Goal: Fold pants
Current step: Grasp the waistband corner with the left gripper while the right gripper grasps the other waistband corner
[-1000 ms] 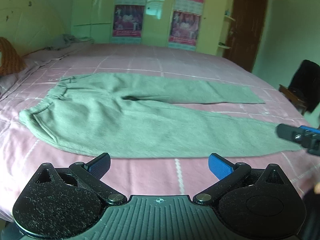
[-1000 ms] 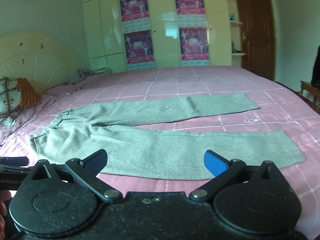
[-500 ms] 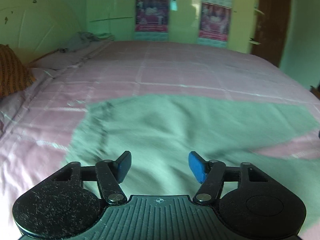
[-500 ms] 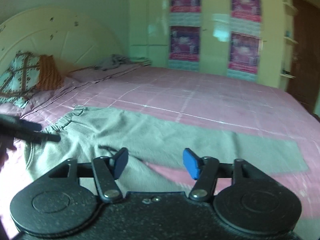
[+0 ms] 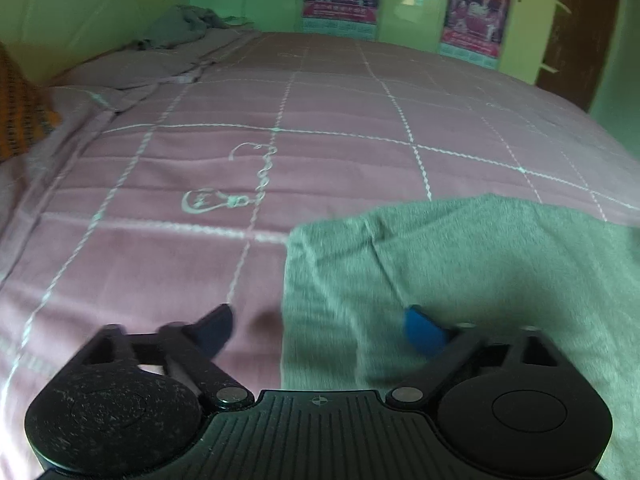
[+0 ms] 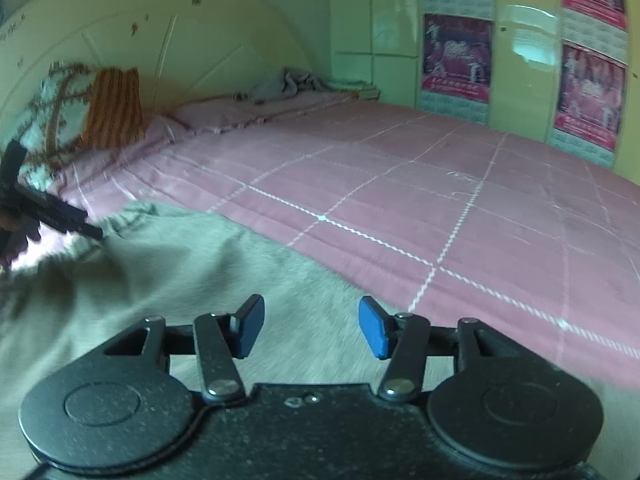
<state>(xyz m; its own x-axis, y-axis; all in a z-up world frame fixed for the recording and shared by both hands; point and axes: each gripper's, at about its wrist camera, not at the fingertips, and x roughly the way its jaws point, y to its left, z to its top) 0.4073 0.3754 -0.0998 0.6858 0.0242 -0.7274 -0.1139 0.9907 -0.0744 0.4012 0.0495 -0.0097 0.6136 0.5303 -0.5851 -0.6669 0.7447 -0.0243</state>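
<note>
Grey sweatpants (image 5: 460, 272) lie flat on the pink bed. In the left wrist view my left gripper (image 5: 320, 328) is open, low over the bed, straddling the pants' left edge at the waistband end. In the right wrist view my right gripper (image 6: 312, 328) is open just above the grey fabric (image 6: 180, 272) near the pants' far edge. The left gripper (image 6: 60, 220) also shows at the left of the right wrist view, its fingers at the gathered waistband. Neither gripper holds cloth.
The pink checked bedspread (image 5: 320, 128) stretches ahead. An orange and patterned pillow (image 6: 92, 116) leans on the cream headboard (image 6: 180, 40). A crumpled grey cloth (image 6: 284, 84) lies at the bed's far corner. Wardrobe doors with posters (image 6: 456, 56) stand behind the bed.
Both grippers have moved forward and down from a wide view of the whole pants to close above the waistband end. The left jaws narrowed, then widened again; the right jaws have narrowed.
</note>
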